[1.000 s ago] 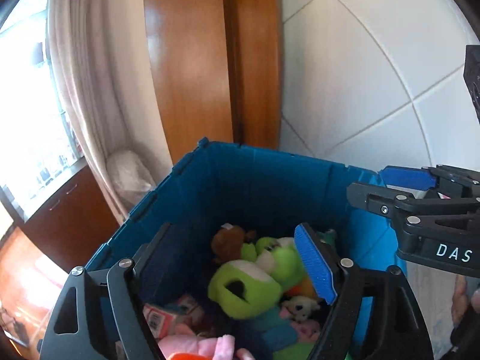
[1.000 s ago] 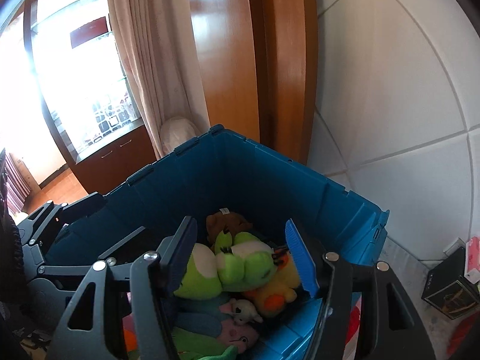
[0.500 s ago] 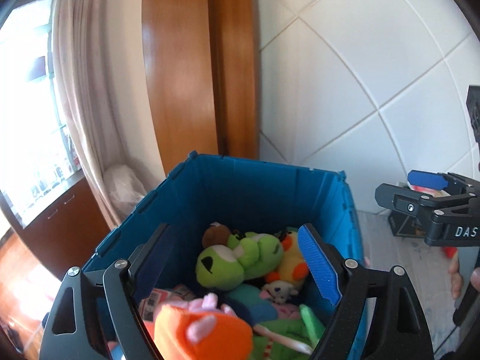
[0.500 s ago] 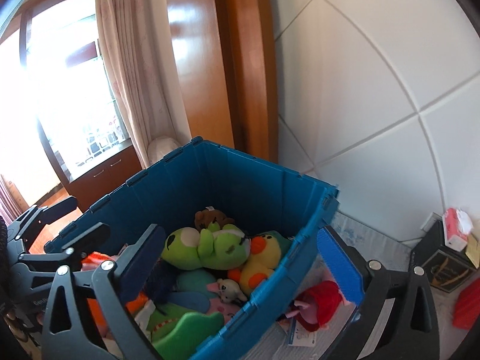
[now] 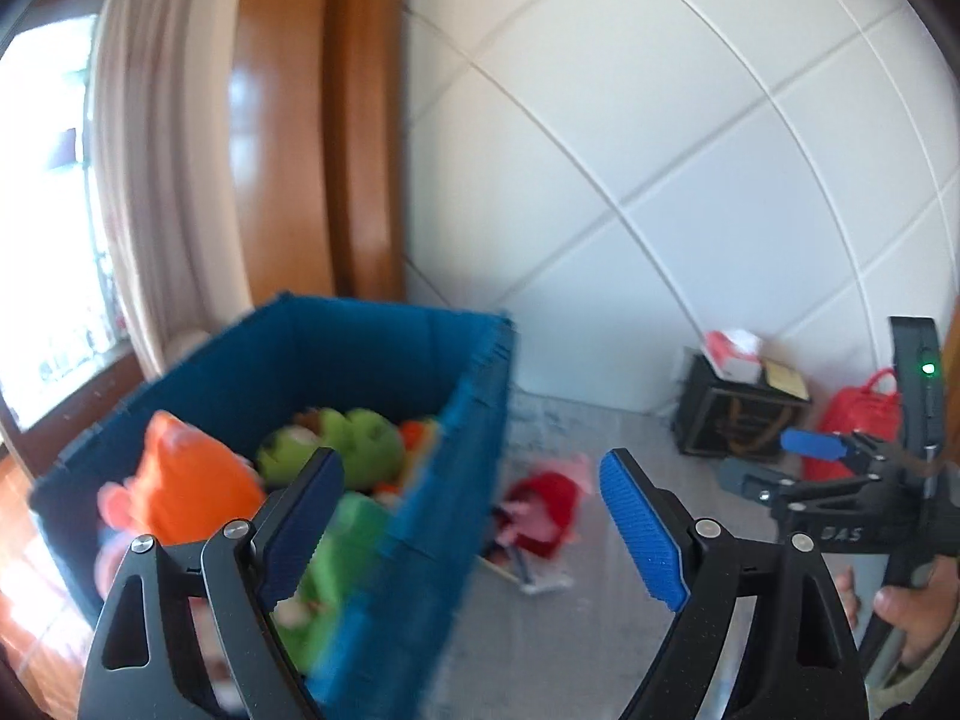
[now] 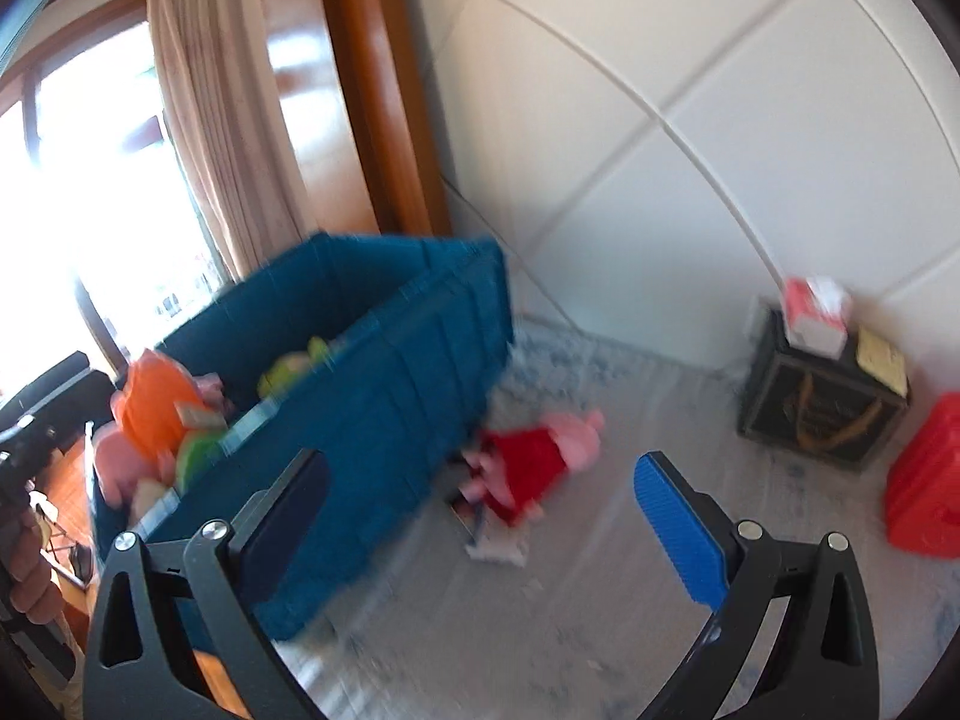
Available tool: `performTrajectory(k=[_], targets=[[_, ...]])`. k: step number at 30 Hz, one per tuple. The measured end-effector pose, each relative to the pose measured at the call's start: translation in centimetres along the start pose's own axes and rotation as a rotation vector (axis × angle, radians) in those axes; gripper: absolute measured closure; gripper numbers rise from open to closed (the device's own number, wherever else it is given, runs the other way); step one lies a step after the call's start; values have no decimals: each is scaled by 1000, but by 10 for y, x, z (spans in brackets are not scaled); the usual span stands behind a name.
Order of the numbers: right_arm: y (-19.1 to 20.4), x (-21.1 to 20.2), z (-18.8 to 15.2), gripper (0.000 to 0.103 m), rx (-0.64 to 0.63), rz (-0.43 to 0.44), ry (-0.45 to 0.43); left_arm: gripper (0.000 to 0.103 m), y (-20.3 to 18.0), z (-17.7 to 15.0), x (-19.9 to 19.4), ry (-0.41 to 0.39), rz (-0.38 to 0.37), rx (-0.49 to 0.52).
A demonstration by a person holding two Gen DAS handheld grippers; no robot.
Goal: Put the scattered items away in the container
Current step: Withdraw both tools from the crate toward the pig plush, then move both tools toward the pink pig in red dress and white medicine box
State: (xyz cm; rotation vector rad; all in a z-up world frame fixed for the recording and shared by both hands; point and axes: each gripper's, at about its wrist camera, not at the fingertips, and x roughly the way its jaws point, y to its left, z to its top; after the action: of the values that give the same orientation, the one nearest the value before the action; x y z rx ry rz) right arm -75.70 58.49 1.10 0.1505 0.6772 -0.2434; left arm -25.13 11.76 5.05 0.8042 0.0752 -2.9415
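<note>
Pig plush (image 6: 540,450) lies beyond right gripper's (image 6: 480,516) spread fingers.

The bin (image 6: 420,360) is deep blue, ribbed. In it lie an orange plush (image 5: 186,480) and green plushes (image 5: 348,444). The pig doll (image 6: 534,456) is pink in a red dress. The rug (image 6: 600,600) is mottled grey. The box (image 6: 822,414) is black with gold print; the bag (image 6: 924,492) is red.

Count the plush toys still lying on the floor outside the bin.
1: the pink pig in a red dress, on the floor against the blue bin. Others may be hidden behind the bin.
</note>
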Motion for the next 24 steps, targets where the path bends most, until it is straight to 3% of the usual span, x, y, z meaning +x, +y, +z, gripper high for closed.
performTrajectory(k=[4, 9, 13, 17, 20, 24], targets=[[-49, 8, -30, 0, 66, -49, 70, 15, -50, -43, 24, 70, 3, 31], [-84, 39, -64, 0, 134, -95, 161, 15, -76, -105, 79, 192, 8, 15], [-109, 67, -85, 0, 199, -134, 166, 15, -90, -150, 141, 271, 2, 33], [-137, 104, -107, 0, 242, -165, 168, 15, -95, -191, 220, 323, 67, 44], [-157, 126, -126, 0, 312, -167, 166, 15, -97, -208, 276, 335, 111, 77], [-173, 145, -137, 0, 371, -218, 188, 15, -91, -208, 333, 358, 136, 36]])
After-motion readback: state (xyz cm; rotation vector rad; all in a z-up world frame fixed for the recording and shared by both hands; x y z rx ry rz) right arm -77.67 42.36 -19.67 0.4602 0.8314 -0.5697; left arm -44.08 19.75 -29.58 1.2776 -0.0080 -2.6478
